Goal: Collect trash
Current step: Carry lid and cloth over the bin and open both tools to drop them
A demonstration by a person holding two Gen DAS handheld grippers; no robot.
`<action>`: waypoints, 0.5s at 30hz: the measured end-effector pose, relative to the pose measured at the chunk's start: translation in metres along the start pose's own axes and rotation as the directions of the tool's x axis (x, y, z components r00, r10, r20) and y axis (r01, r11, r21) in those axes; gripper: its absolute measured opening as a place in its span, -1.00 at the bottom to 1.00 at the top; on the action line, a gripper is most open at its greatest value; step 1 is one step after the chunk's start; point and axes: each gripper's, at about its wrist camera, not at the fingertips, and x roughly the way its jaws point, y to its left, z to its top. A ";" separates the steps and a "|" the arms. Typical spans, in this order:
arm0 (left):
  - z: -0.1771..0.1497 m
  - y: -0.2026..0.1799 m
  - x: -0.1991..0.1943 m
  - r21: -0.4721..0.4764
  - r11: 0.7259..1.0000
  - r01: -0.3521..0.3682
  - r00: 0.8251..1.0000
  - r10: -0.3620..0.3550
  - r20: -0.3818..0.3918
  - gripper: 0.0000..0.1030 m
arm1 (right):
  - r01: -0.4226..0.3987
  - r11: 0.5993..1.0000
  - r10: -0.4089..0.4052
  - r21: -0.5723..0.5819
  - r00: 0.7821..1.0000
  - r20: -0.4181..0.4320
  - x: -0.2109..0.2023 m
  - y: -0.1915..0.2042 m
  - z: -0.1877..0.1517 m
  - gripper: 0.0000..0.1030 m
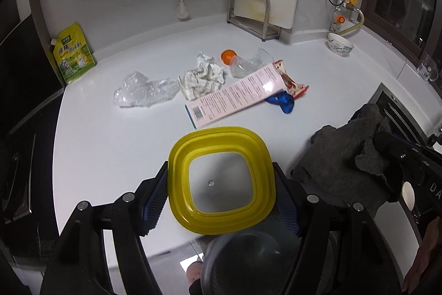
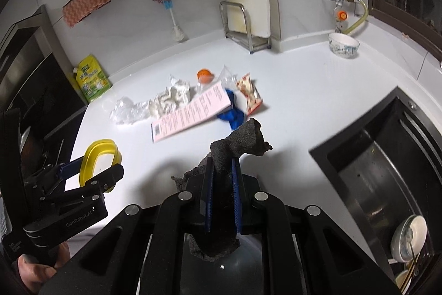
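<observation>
Left gripper (image 1: 221, 181) clamps the yellow bin (image 1: 221, 143); right gripper (image 2: 222, 195) pinches a grey cloth (image 2: 237, 140). Recommend holding the bin's mouth level at the counter (image 1: 110, 143) edge, then sweeping the litter (image 1: 204, 76) in.

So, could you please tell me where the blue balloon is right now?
The blue balloon lies mid-counter in both views, partly under the right end of the pink leaflet, just below the snack wrapper.

A glossy white kitchen counter (image 1: 96, 145) carries mid-surface litter: crumpled clear plastic film (image 1: 143, 91), a wadded white paper towel (image 1: 203, 76), a long pink printed carton (image 1: 237, 96). A patterned ceramic bowl (image 1: 340, 44) sits near the back edge.
</observation>
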 end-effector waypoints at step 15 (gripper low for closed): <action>-0.087 -0.037 -0.034 -0.064 0.995 -0.081 0.995 0.078 -0.055 0.32 | -0.124 0.990 0.115 -0.074 0.986 -0.119 -0.011 -0.017 -0.079 -0.77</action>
